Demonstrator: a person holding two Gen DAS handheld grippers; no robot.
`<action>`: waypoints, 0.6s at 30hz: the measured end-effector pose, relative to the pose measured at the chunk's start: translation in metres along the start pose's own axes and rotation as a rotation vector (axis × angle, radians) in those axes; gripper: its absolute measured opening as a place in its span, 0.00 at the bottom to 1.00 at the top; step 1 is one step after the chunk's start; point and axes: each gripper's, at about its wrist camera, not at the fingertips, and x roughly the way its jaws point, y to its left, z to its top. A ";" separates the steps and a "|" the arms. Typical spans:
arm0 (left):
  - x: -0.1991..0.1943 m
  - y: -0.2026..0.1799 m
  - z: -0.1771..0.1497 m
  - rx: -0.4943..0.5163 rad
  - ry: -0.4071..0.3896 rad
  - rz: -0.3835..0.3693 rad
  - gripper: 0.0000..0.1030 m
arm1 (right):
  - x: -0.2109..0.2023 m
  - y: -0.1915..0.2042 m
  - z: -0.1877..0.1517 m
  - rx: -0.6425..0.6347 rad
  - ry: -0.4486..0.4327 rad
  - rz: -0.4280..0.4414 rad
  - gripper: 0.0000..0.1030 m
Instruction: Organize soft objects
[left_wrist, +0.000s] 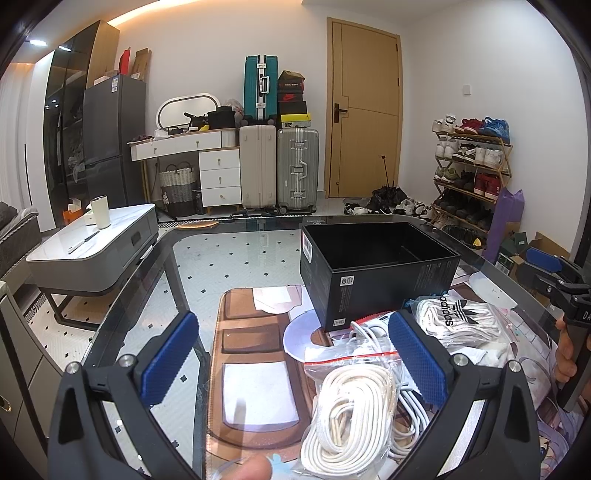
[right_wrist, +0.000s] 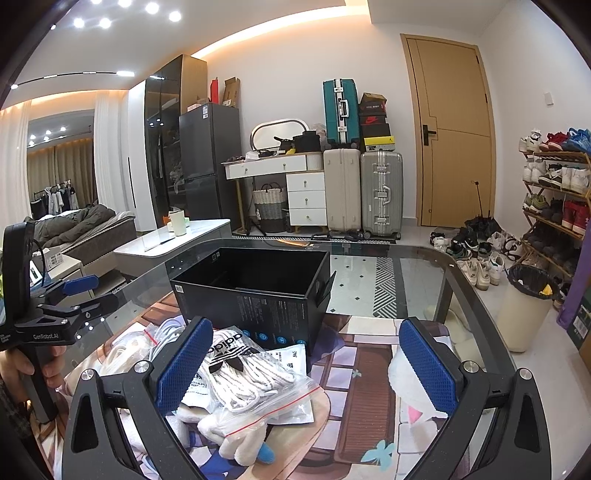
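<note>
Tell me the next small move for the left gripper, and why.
Probably lower the left gripper over the rope bag and close on it. Its jaws stand open and empty, the bag lies just below between them, and the black box behind is open and looks empty, ready to receive it.

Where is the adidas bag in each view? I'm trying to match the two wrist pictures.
Left wrist: the adidas bag lies right of centre, just past the right blue finger, near the black box's near right corner.
Right wrist: the bag lies left of centre, beside the left blue finger, in front of the box.
Shared landmark: the open black box on the glass table.
</note>
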 end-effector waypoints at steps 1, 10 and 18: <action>0.000 0.000 0.000 0.000 0.000 -0.001 1.00 | 0.000 0.000 0.000 0.000 0.000 0.001 1.00; 0.000 0.000 0.000 0.001 -0.001 0.000 1.00 | 0.001 0.001 0.000 -0.001 0.000 0.004 1.00; 0.000 0.000 -0.001 0.001 -0.002 -0.001 1.00 | 0.001 0.001 0.000 0.000 0.000 0.003 1.00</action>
